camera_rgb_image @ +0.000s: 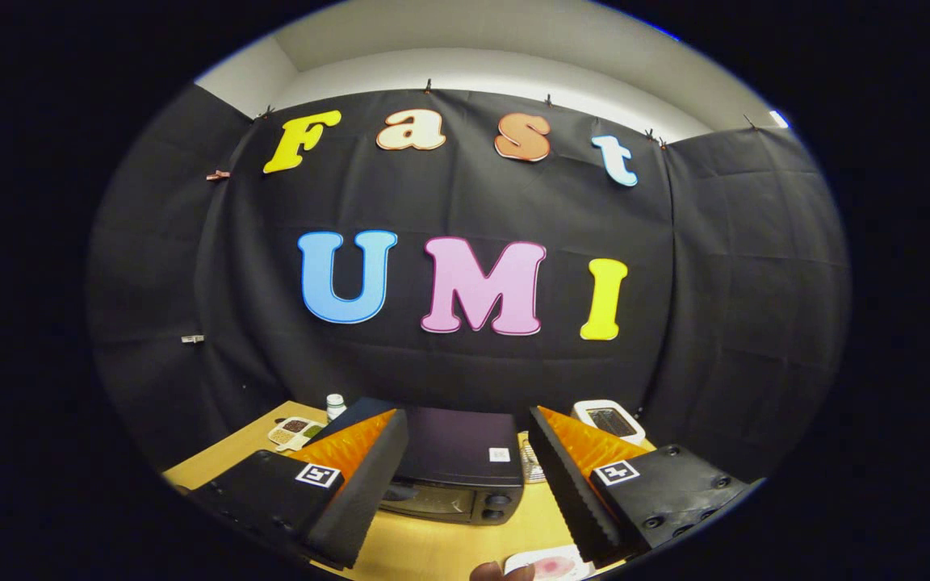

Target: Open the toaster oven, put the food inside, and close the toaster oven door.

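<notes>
Hovering jaws: the jaws (465, 484) hang above the table (441, 549), spread wide, with nothing between the 2 fingers (364, 476)
Toaster oven: the toaster oven (457, 464) sits on the table, seen from above in the gap between the fingers and just beyond them; its door looks closed, with 2 knobs (493, 507) on the right part of its front
Label: a small white sticker (500, 454) lies on the oven's dark top
Food: a white plate (550, 563) with something pinkish on it rests on the table near the right finger, on the near side of the oven; a brown rounded thing (501, 572) lies just beside it, too cut off to tell what it is
Far left: a divided tray (295, 432) with dark and pale fillings, with a small white-capped jar (336, 405) beside it
Far right: a white-rimmed dish (610, 420) beyond the right finger
Backdrop: black cloth wall (723, 307) behind the table
</notes>
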`<state>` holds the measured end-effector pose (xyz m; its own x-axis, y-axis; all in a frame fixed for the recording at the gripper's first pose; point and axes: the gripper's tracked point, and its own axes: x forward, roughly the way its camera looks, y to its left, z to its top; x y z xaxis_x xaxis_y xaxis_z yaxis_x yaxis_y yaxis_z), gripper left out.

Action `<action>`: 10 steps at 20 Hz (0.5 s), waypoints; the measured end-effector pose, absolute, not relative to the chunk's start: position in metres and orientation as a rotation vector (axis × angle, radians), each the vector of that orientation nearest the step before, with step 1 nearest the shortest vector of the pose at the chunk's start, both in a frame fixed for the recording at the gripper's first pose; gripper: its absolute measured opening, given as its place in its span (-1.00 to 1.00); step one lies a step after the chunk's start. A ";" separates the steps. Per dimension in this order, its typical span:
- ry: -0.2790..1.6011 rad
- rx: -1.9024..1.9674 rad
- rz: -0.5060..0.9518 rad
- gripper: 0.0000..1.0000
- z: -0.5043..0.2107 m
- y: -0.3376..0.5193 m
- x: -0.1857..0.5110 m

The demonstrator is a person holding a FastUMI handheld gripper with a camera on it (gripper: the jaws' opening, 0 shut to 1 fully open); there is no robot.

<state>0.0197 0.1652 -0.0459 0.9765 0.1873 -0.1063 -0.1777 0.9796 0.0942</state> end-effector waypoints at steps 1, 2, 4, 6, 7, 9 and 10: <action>0.132 0.090 0.192 0.95 -0.054 0.178 0.023; 0.152 0.091 0.201 0.95 -0.063 0.192 0.027; 0.199 0.087 0.213 0.96 -0.084 0.215 0.035; 0.240 0.071 0.219 0.96 -0.106 0.235 0.043; 0.257 0.057 0.221 0.96 -0.119 0.244 0.050; 0.311 0.037 0.218 0.96 -0.147 0.255 0.059; 0.344 0.041 0.213 0.96 -0.162 0.260 0.063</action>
